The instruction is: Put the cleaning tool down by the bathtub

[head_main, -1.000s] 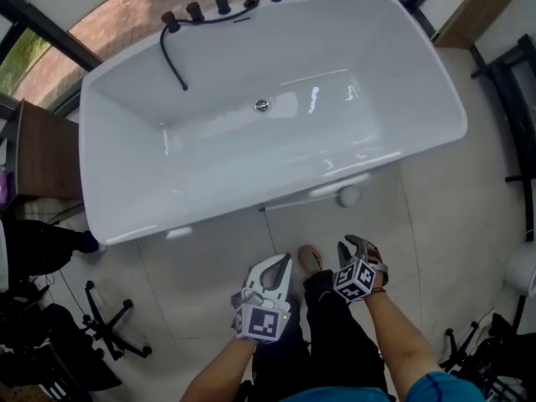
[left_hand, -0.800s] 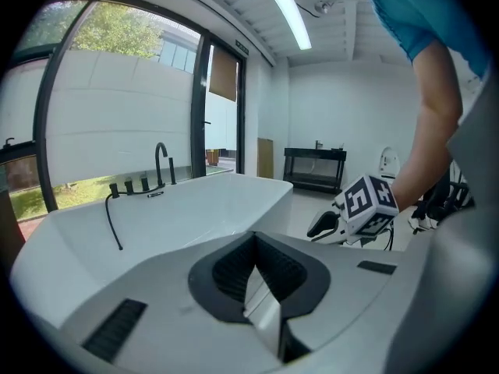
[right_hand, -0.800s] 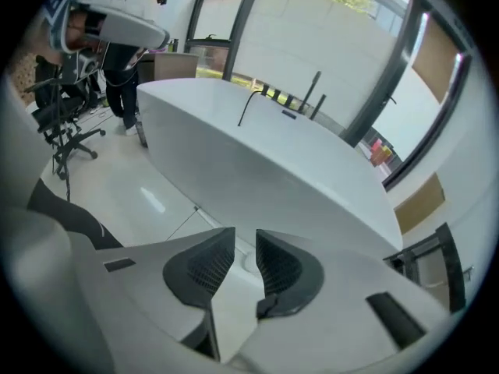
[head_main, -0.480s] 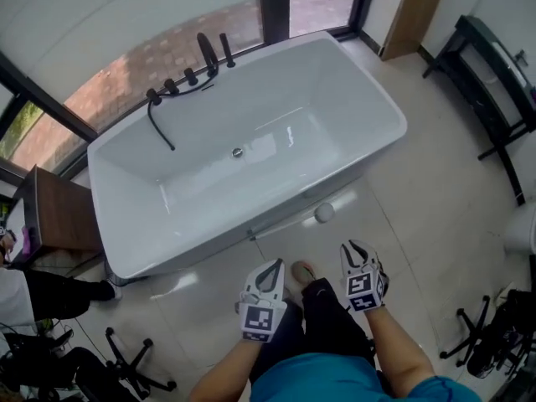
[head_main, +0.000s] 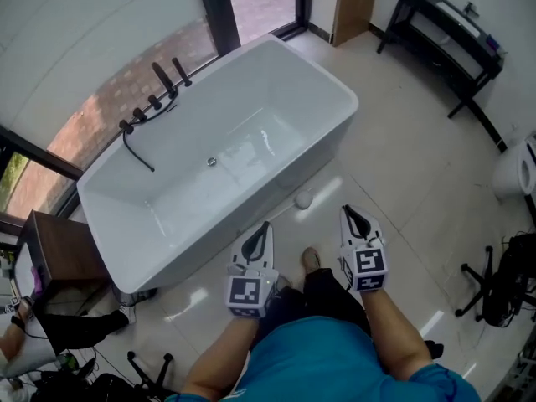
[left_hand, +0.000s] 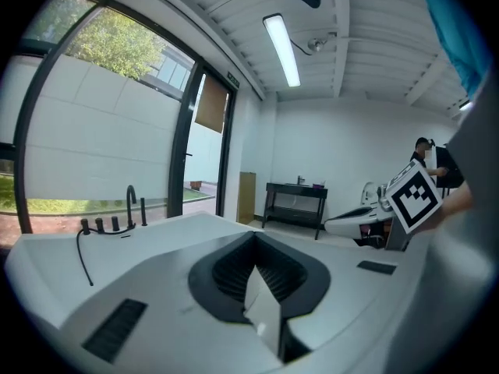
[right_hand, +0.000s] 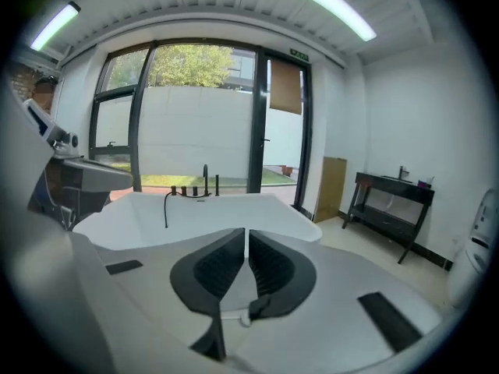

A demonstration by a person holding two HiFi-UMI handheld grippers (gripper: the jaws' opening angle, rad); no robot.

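The cleaning tool lies on the tiled floor against the near side of the white bathtub (head_main: 335, 90); its round white head (head_main: 303, 199) shows, and the handle is hard to make out. Both grippers hang above the floor near my legs, apart from the tool. My left gripper (head_main: 262, 229) (left_hand: 251, 236) is shut and empty. The jaws of my right gripper (head_main: 347, 212) (right_hand: 246, 232) are closing and stand almost together, with only a thin slit and nothing between them. Both point towards the tub (right_hand: 195, 209).
Black taps and a hose (head_main: 155, 86) sit on the tub's far rim. A black console table (head_main: 444, 23) stands at the back right, a wooden stand (head_main: 50, 249) at the left. A white fixture (head_main: 515, 170) and black gear (head_main: 502, 283) are at the right.
The view has pulled back and turned, so the tub sits farther off and more of the room shows. The right gripper's jaws have drawn together. Both grippers stay near my legs.
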